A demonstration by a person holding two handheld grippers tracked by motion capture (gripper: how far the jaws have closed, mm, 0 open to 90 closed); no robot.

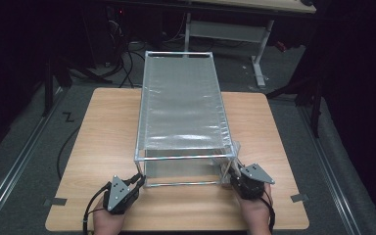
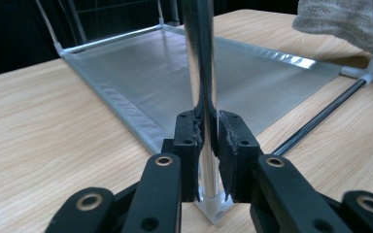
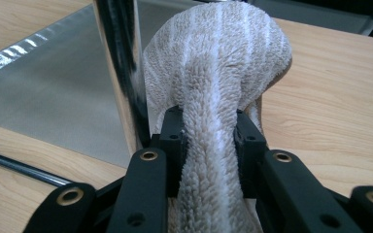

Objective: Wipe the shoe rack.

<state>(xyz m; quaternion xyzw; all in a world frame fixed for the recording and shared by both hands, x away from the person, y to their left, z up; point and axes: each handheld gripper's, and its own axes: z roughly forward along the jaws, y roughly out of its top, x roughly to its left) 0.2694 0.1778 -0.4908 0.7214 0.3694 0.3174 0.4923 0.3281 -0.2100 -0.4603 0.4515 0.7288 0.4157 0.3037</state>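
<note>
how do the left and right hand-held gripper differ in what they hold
The left hand-held gripper clamps a hard, shiny metal post of the rack; the right hand-held gripper pinches a soft, beige towel. The post stands upright and rigid; the towel bunches and bulges above the jaws. Both are shut at the rack's near corners.

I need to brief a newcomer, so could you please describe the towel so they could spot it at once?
On the wooden table stands a metal-tube rack with grey mesh shelves. At its near right post, the right gripper pinches a beige striped terry towel, the only soft, fuzzy thing there.
</note>
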